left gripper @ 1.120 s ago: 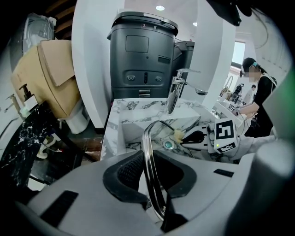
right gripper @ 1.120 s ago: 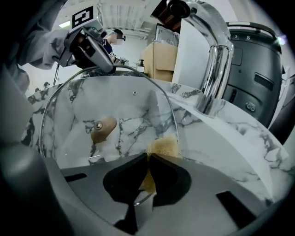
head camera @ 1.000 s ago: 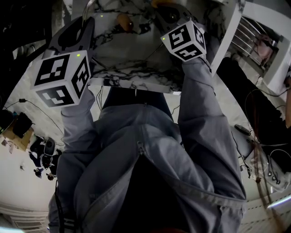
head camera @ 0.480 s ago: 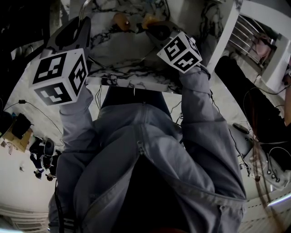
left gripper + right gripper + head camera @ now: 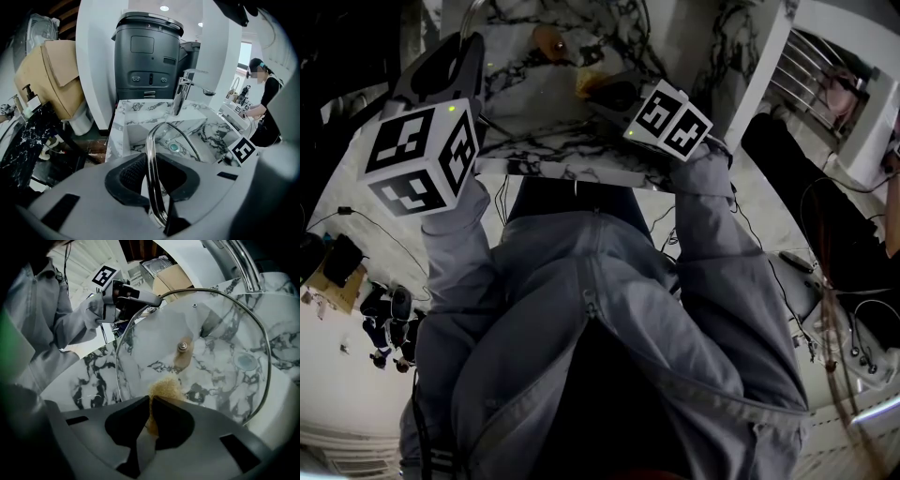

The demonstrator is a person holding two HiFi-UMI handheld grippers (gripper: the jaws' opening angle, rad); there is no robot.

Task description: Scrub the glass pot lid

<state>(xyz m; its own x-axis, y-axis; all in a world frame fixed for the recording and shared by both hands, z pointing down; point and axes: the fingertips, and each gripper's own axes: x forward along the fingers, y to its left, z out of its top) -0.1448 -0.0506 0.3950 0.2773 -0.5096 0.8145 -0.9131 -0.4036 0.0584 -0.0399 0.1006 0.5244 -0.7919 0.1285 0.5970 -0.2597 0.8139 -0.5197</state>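
We log: left gripper (image 5: 157,187) clamped on rim of glass pot lid (image 5: 220,333), upright above marble sink (image 5: 136,129), drain (image 5: 174,147) beyond. Right gripper (image 5: 151,420) pinches tan scrubber (image 5: 165,389) just before the glass; jaws half hide the scrubber.

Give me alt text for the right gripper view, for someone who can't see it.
The right tool, shut on a tan scrubber, holds it up to a glass pot lid that the left tool grips by its rim above a marble sink.
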